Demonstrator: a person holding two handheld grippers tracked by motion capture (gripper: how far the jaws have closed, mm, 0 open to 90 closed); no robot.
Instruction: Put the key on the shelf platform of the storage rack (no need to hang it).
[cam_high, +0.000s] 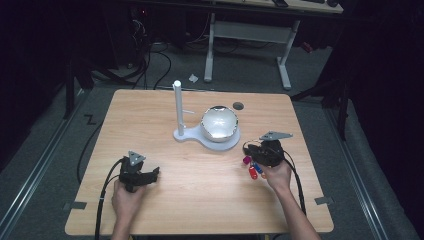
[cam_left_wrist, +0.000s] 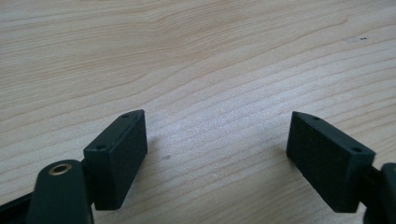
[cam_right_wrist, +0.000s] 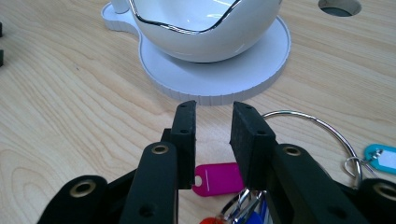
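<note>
the key bunch (cam_right_wrist: 233, 196) lies on the table (cam_high: 200, 190) at the person's right, just in front of the white stand — a wire ring (cam_right_wrist: 317, 128) with a pink tag (cam_right_wrist: 219, 178), a teal tag (cam_right_wrist: 383, 157) and red and blue tags low in the right gripper view. it looks light and loose: the ring is thin, stiff and probably slick, while the tags are flat plastic that will swing and clatter once lifted. the ring seems the surest place to take hold, since everything hangs from it; a single tag would pinch easily but leave the rest dangling and twisting.

the right gripper (cam_right_wrist: 212, 121) sits over the bunch with its jaws partly closed, a narrow gap between the pads. the pink tag shows below that gap, yet the pads press on nothing that can be seen, so no grip is made.

just beyond stands the white bowl (cam_right_wrist: 205, 28) with its dark wavy rim on the stand's round base (cam_right_wrist: 215, 84), likely glossy and breakable — worth keeping clear of. a white post (cam_high: 177, 107) rises at the stand's left.

the left gripper (cam_left_wrist: 215, 135) rests well apart at the near left, jaws wide over bare wood.
</note>
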